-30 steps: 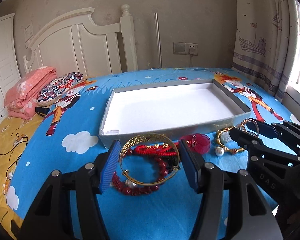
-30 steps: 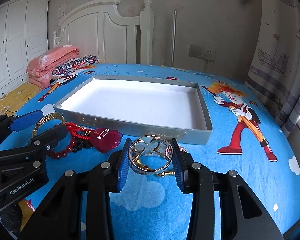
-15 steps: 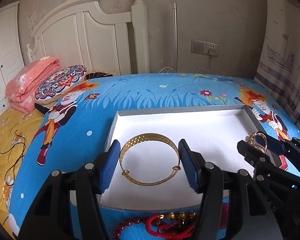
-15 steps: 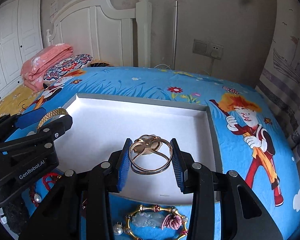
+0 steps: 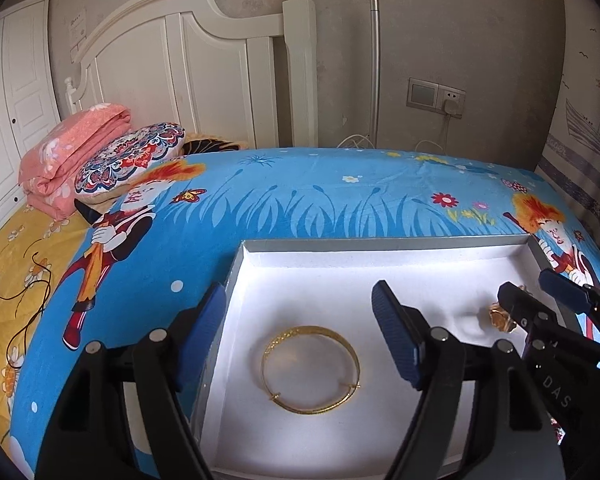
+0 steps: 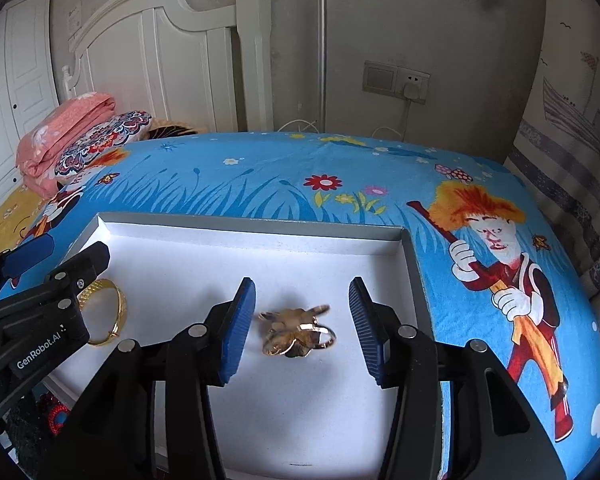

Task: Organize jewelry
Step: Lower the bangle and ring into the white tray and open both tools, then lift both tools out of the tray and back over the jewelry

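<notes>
Both bangles now lie released in the tray (image 5: 380,243) between just-opened, empty "GenRobot.AI" left tongs (image 5: 300,330) and right tongs (image 6: 302,326).

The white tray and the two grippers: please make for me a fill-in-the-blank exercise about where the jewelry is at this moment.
1. The gold bangle lies flat inside the white ____.
2. The left gripper has just been opening, and its pads do not ____ the bangle.
3. The gold flower ring lies between the ____ pads of the right gripper, also just opened.
4. The tray rests on a bed sheet that is mostly ____.

Missing words: tray; touch; blue; blue
</notes>
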A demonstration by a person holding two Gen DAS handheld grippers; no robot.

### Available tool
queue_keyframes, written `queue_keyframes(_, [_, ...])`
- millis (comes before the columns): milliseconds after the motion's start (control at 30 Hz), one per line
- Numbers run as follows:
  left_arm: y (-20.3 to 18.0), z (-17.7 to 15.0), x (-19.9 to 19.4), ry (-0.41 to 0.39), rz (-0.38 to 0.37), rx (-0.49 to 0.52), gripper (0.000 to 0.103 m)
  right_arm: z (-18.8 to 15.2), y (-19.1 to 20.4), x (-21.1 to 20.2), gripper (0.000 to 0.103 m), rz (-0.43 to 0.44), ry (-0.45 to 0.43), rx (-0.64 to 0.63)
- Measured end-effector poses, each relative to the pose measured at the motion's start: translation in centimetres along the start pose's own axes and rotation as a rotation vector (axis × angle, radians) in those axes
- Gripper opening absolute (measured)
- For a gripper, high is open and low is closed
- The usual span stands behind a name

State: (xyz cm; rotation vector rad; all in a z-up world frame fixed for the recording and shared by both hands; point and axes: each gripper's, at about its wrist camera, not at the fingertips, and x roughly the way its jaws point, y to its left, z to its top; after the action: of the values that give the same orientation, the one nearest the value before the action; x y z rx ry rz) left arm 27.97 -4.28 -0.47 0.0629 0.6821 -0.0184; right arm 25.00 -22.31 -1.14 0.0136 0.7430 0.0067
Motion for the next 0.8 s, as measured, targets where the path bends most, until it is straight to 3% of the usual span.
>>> queue_keyframes(267, [0.9, -1.7, -3.5, -0.034, 0.002, 0.001, 0.077, -1.8, 0.0, -3.8, 0.051, 0.045, -0.036, 0.009])
queue_keyframes(567, [2.6, -7.2, -8.7, -0.064, -0.005, -0.028, 0.079, -7.3, 0.6, -9.5, 0.051, 0.062, -0.102, -0.023])
queue_keyframes(800, [3.0, -10.9, -10.2, -0.062, 0.028, -0.022, 0.079, -10.8, 0.6, -11.1, 0.051, 0.065, -0.102, -0.031])
